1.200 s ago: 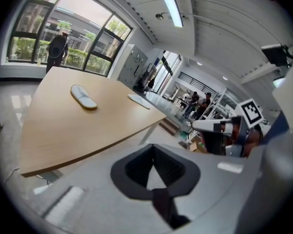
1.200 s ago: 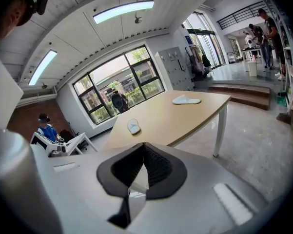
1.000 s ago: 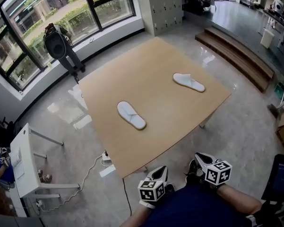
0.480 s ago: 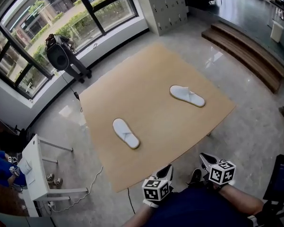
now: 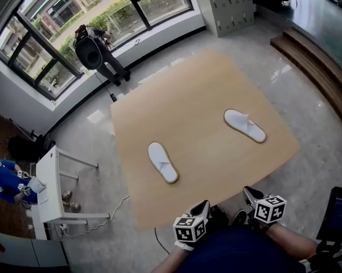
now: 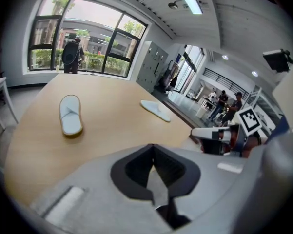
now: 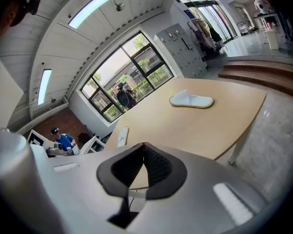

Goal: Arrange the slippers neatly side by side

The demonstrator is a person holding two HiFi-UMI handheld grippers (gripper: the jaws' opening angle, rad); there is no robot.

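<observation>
- The table (image 5: 188,95) now sits closer under the head view than a second ago. Its near edge lies just ahead of both claws, so the person has moved in towards it.
- Neither slipper has moved on the tabletop. The left slipper (image 5: 162,162) lies near the near-left part, and the right slipper (image 5: 245,125) lies farther off to the right. They are well apart and point in different directions.
- The left claw (image 5: 202,206) has its jaws pressed together with nothing between them. It hangs at the near edge, short of the left slipper.
- The right claw (image 5: 248,190) is likewise closed and empty, and is also at the near edge.
- This looks like the approach only, and the arranging has not begun. Either claw would have to open before it could take a slipper, and one slipper must be brought across and turned to match the other.
</observation>
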